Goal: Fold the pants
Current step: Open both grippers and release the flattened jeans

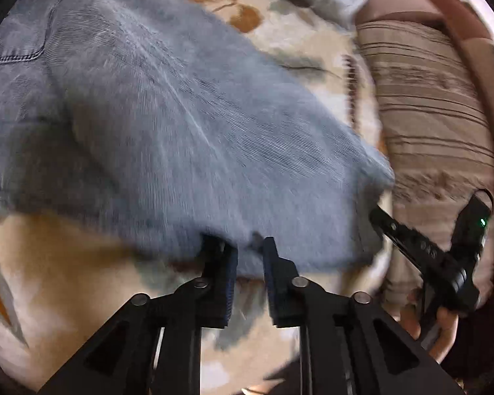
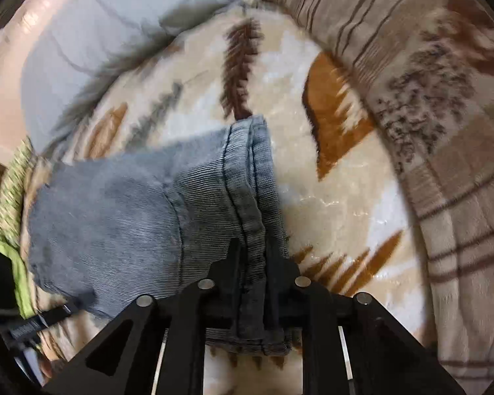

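The right tool (image 2: 252, 263) is clamped on the hem end of the grey-blue pants (image 2: 122, 217), with the folded, stitched edge bunched between its black fingers (image 2: 229, 263). The pant leg stretches away to the left over a cream blanket (image 2: 329, 197) with brown and orange leaf shapes. A striped brown blanket (image 2: 444, 131) lies along the right, and a pale blue pillow (image 2: 92, 33) sits at upper left.

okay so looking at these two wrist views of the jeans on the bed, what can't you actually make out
- Left wrist view: whether the left gripper pinches the faded grey-blue denim jeans; motion blur smears the fabric edge at its tips.
- Left wrist view: the right gripper tips, hidden behind denim.
- Right wrist view: the green patterned cloth, cut off by the left edge.
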Available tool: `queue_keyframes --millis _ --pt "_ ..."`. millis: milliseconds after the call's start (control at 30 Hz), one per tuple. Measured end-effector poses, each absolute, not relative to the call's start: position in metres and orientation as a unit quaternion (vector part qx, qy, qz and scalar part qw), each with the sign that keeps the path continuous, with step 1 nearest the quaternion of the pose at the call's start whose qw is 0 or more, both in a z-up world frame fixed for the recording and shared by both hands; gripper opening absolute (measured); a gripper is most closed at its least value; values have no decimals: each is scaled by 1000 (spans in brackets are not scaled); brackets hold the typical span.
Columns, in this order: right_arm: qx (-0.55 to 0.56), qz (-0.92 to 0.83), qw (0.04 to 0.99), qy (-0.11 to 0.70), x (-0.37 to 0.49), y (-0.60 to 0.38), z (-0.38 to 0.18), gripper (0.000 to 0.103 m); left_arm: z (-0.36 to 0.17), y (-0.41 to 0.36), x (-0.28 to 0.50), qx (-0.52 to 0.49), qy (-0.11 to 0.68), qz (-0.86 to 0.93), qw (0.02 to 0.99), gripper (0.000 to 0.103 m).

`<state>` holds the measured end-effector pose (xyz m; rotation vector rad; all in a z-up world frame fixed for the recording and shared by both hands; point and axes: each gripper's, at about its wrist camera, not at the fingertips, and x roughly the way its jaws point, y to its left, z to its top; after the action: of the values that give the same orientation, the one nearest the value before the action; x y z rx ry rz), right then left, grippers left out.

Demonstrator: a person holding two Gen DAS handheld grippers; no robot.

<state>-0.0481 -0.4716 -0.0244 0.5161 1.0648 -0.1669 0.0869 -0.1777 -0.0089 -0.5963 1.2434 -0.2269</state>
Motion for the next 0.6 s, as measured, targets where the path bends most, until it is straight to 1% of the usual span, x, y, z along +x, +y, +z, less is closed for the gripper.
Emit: queue_keyframes --millis 33,67,100,133,233,333,500,600 --pt "246 -78 832 491 -57 -469 -11 44 3 -173 71 -280 555 -120 774 31" --pt "247 -78 840 478 -64 -466 -1 64 14 -167 56 -283 538 -130 783 44" --pt "243 -77 852 457 -72 -460 13 68 27 -157 39 -287 519 -133 794 54" --pt "228 -73 868 435 -82 -449 31 68 36 -144 22 -294 503 -125 803 56" --pt "188 -22 894 405 -98 -403 68 68 55 -97 -20 -319 476 -62 817 56" --pt "165 48 911 376 -113 -348 91 68 75 -52 -66 -326 441 11 836 56" --pt "135 118 911 372 -131 -270 106 68 109 -17 -124 -311 407 77 855 56" --pt "114 135 908 379 -140 -233 109 68 125 -20 -139 -300 396 83 864 56"
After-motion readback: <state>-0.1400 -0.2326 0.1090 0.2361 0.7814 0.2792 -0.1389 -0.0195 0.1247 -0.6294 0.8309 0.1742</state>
